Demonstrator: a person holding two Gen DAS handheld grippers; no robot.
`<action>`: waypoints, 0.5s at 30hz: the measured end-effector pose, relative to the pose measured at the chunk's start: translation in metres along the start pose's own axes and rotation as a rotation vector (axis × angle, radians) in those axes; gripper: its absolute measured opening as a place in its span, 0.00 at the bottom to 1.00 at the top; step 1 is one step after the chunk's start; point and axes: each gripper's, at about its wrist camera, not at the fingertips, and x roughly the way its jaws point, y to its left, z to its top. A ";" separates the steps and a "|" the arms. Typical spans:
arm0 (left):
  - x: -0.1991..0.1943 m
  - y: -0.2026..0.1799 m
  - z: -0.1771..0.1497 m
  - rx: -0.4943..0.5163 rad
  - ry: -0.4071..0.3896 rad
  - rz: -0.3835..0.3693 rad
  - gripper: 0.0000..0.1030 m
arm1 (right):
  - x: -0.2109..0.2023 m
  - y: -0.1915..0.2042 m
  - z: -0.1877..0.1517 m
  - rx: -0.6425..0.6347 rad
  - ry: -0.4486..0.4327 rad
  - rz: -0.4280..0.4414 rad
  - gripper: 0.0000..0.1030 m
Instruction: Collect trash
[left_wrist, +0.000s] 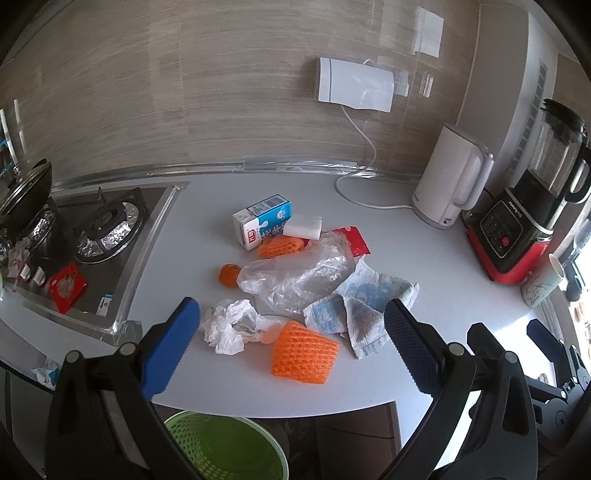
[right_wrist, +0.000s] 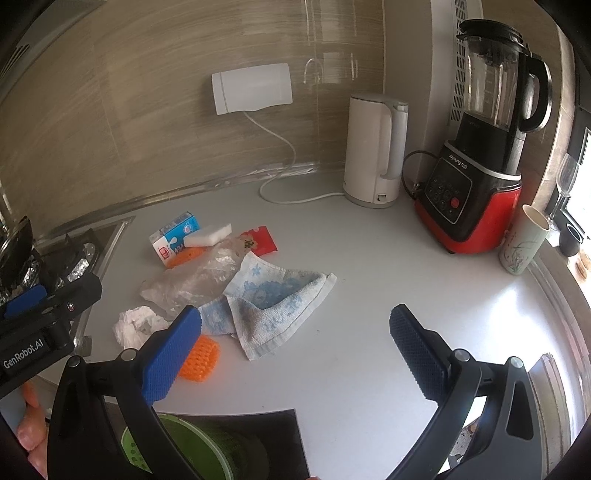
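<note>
With both grippers spread wide and empty, no piece has yet been taken. Trash lies clustered mid-counter: a crumpled tissue (left_wrist: 232, 325), an orange foam net (left_wrist: 303, 352), a plastic bag (left_wrist: 295, 277) and a milk carton (left_wrist: 262, 221). A green bin (left_wrist: 225, 446) sits below the counter edge. Bring the left gripper (left_wrist: 291, 332) down over the foam net, the nearest piece, and close gently. Keep the right gripper (right_wrist: 295, 332) clear of the towel (right_wrist: 273, 299), which is probably not trash.
</note>
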 end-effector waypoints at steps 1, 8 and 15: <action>0.000 0.000 0.000 -0.003 0.000 0.002 0.93 | 0.000 0.000 0.000 -0.003 0.000 0.000 0.98; 0.001 -0.001 0.000 -0.014 0.001 0.015 0.93 | -0.001 -0.003 0.002 -0.024 0.001 -0.003 0.98; 0.000 0.000 0.000 0.001 -0.004 0.031 0.93 | 0.002 -0.004 0.001 -0.018 0.008 -0.001 0.98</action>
